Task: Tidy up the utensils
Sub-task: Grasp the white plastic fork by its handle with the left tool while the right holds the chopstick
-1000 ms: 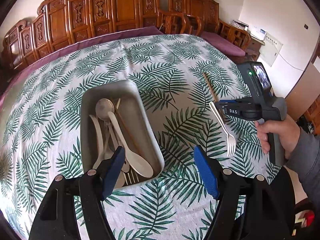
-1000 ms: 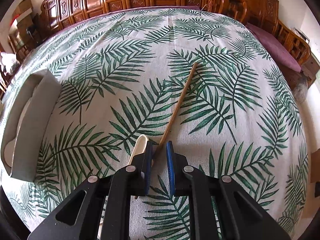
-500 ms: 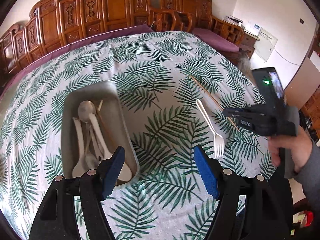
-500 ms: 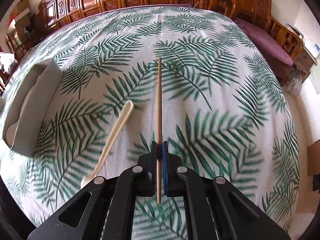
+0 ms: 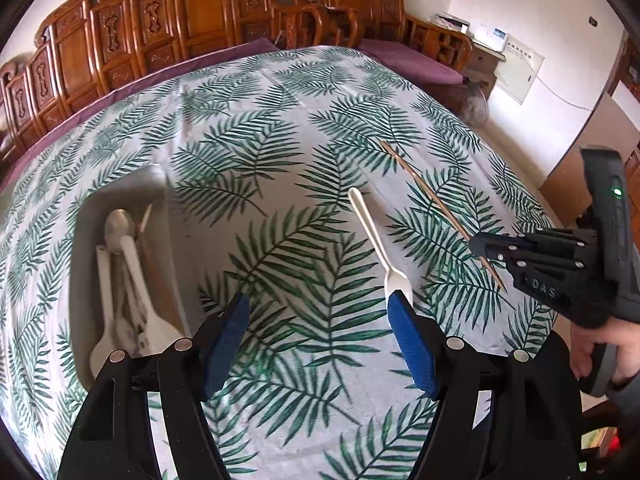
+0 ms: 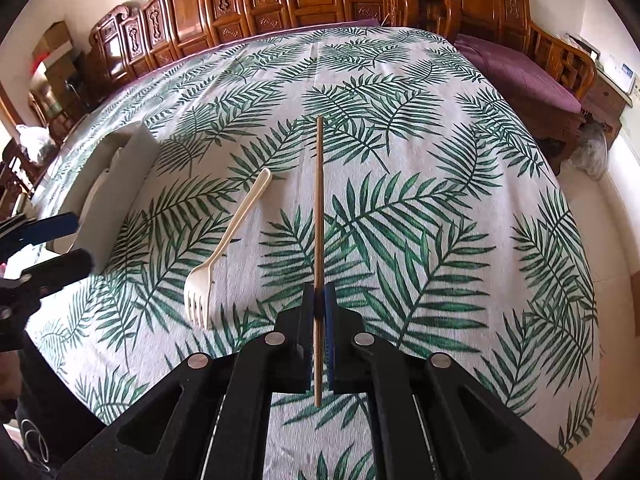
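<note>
I am holding the wooden chopstick (image 6: 319,216) in the right gripper (image 6: 319,304), whose fingers (image 6: 307,320) are closing fully on it near its lower end, so that most of the shaft is projecting forward, above the tabletop (image 6: 460,208) and well to the right of the tray (image 5: 168,216). I am judging the chopstick to be light, thin and stiff, with a smooth surface that could pivot or slide between the pads; a hold nearer its middle would be steadier, but the present end grip is looking adequate for a short carry. In the left wrist view the chopstick is slanting through the fingers with a short tail protruding behind them. The white plastic fork (image 5: 380,248) is lying flat on the tabletop to the right of the tray, with its tines toward me and its handle pointing away. I am judging it to be very light, slightly flexible and slippery, and best taken across the handle just above the tines. The left gripper (image 5: 320,332) is hovering with its fingers (image 5: 412,344) standing wide apart and holding nothing; the right finger is appearing just in front of the fork's tines, and I cannot tell whether it is touching them. The tray itself is holding several white spoons and other utensils, with a metal spoon (image 5: 118,226) at its far end. Both remaining items are therefore lying to the right of the tray.
</note>
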